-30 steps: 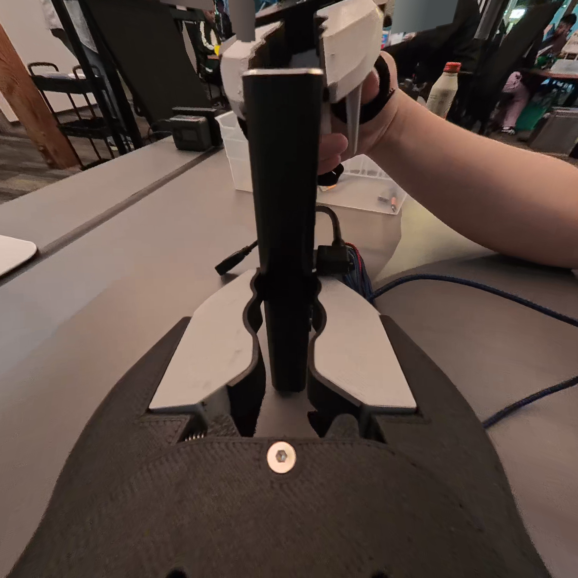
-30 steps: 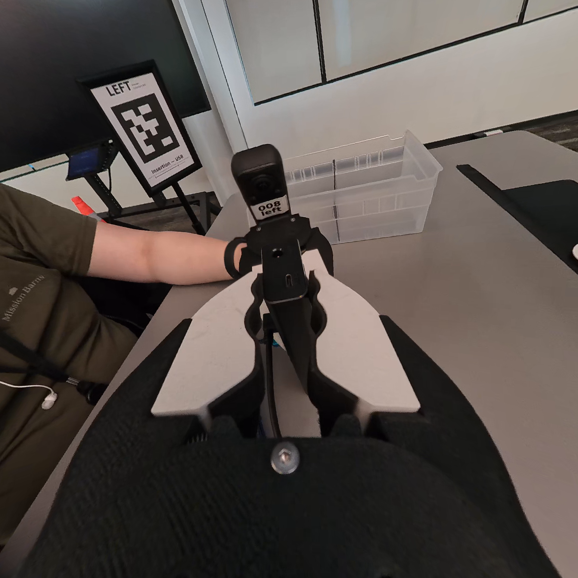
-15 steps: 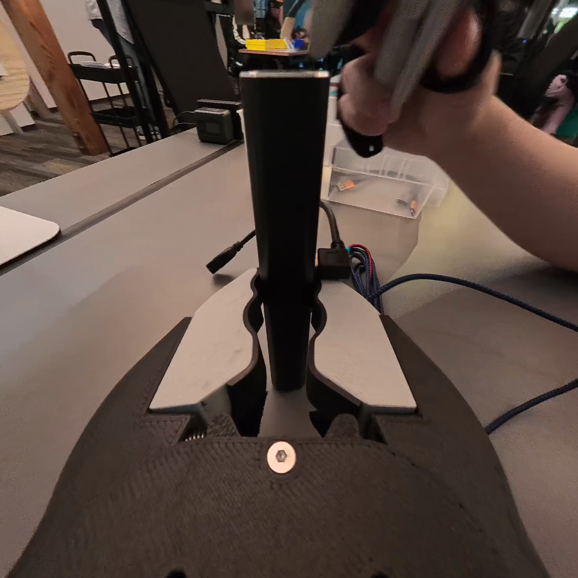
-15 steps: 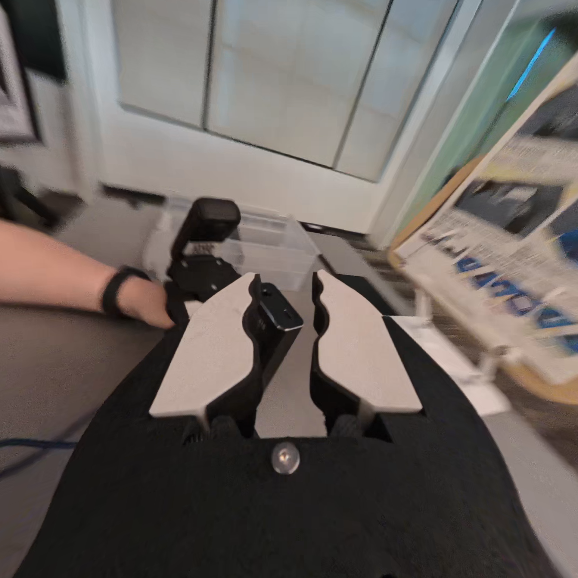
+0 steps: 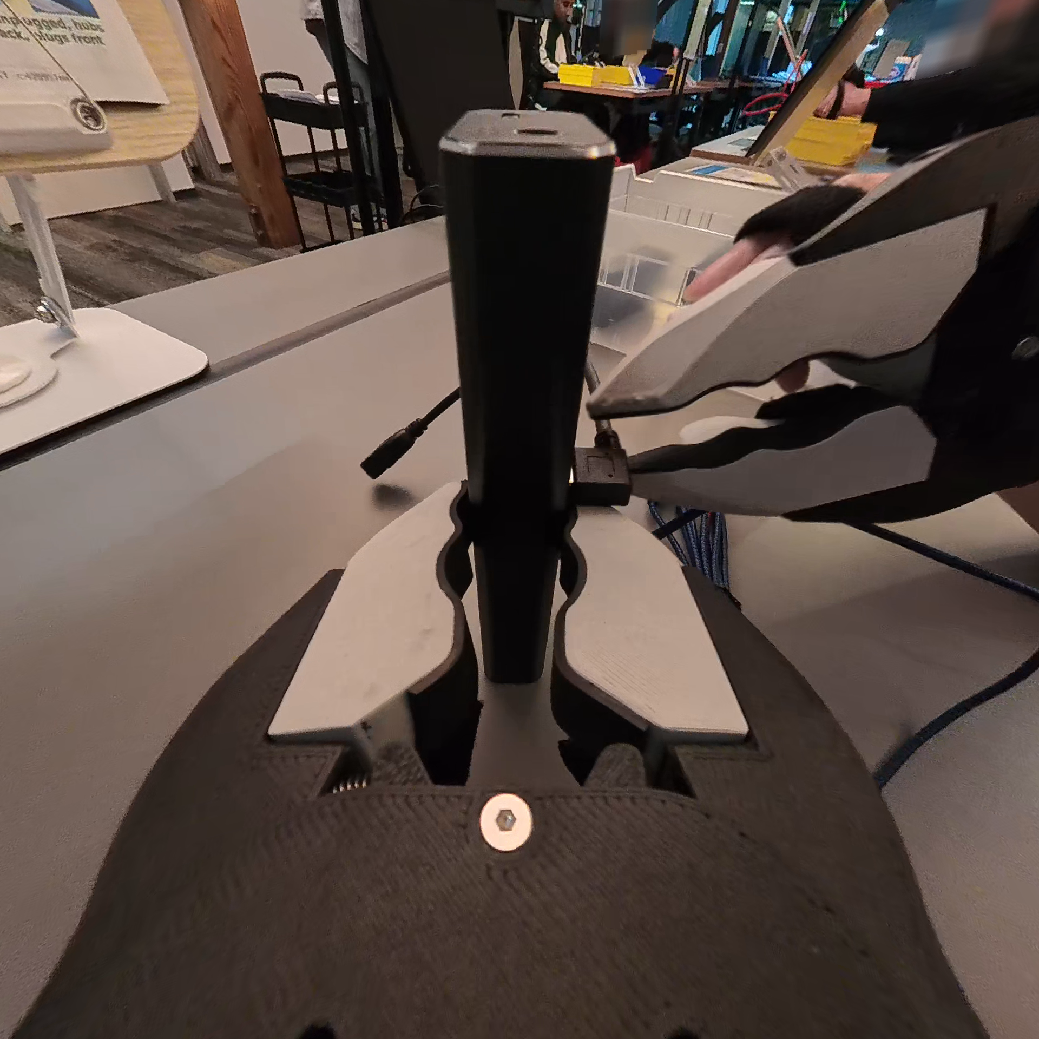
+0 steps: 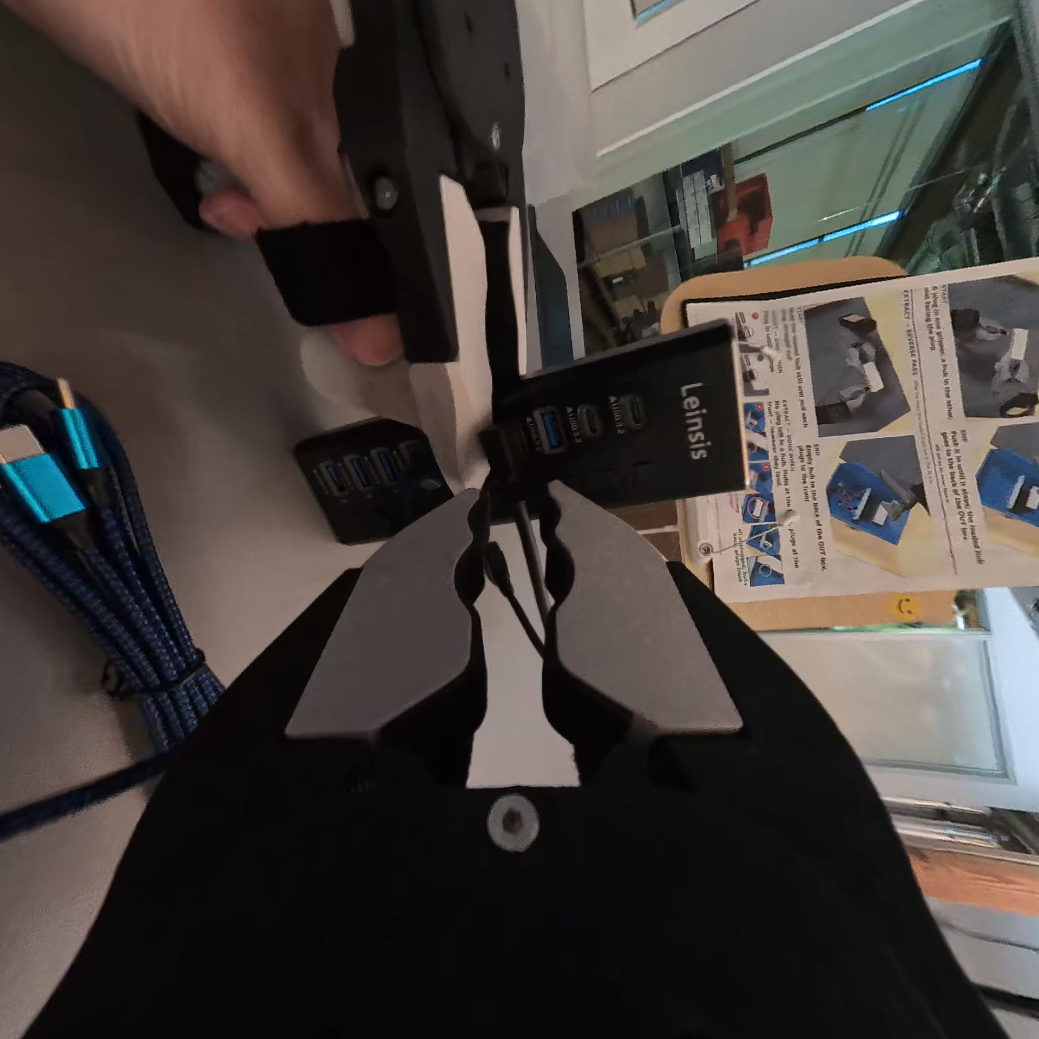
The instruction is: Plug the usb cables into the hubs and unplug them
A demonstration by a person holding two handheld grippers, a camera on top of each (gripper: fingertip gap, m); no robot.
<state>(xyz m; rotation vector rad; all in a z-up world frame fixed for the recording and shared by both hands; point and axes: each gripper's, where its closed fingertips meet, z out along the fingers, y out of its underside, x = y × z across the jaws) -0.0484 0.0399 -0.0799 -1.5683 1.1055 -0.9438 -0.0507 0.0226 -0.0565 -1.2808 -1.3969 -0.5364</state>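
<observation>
1. Hub (image 5: 525,348): a tall black one stands upright between the fingers of the left gripper (image 5: 514,509), which is closed on its lower part, the fingertips pressing both sides. Its top end, with small ports, points away from the camera.

2. Plug (image 5: 601,475): a black one sits in the hub's right side, just above the left gripper's right finger. A thin black cable rises from it and another black connector (image 5: 393,450) lies loose on the surface (image 5: 225,506) to the left of the hub.

3. Right gripper (image 5: 613,433): it comes in from the right, turned on its side, jaws parted. Its lower finger touches the plug's outer end; its upper finger hangs above the plug, near the hub's side. Nothing is clamped in it.

4. In the right wrist view the same gripper (image 6: 514,495) shows a narrow gap between its fingers, with the thin black cable (image 6: 525,568) running through that gap, and the hub's port face (image 6: 618,433) just beyond the tips. Whether the fingers touch the cable here I cannot tell.

5. Second hub (image 6: 371,483): black with blue ports, it lies on the surface beyond the gripper, to the left.

6. Blue braided cables (image 6: 101,562), bundled, lie at far left, their blue connectors at the upper end.

7. Clear bin (image 5: 663,247) stands behind the hub; a printed sheet (image 6: 877,427) is propped farther off.
</observation>
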